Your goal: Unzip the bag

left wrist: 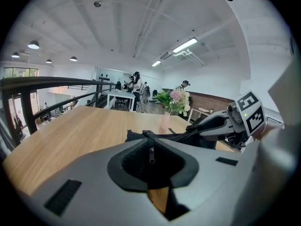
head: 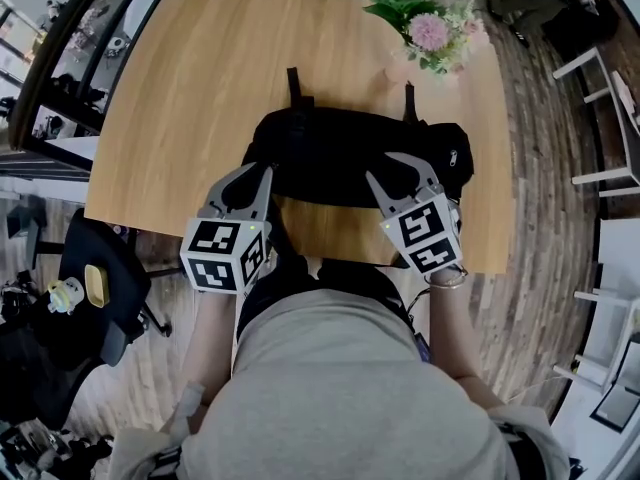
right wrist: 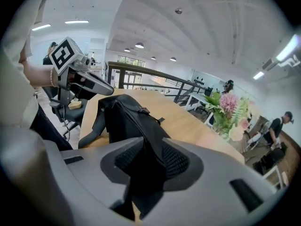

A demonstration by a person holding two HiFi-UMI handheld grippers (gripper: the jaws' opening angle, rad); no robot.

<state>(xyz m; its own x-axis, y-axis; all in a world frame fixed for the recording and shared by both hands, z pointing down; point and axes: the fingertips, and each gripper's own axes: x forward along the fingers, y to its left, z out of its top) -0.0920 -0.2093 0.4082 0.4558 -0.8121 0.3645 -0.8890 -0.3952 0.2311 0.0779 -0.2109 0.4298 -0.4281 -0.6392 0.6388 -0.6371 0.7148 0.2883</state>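
Seemingly to steady it, the right gripper [right wrist: 151, 142] straddles the black bag [head: 350, 153] at its right end, jaws apart; the left gripper [left wrist: 150, 136] pinches the zipper pull [left wrist: 151, 155].

Between the right gripper's [right wrist: 149, 145] jaws runs the bag [right wrist: 124, 119], a matt black woven cloth. The pads [right wrist: 178, 160] on either side of it are black with a ribbed, rubbery-looking face, set in smooth matt grey plastic. Just behind the left gripper's [left wrist: 151, 136] jaw tips hangs a small zipper pull [left wrist: 151, 155] with a dull metal sheen, and beyond both sets of jaws the table [left wrist: 70, 135] is pale wood, smooth with a light satin finish.
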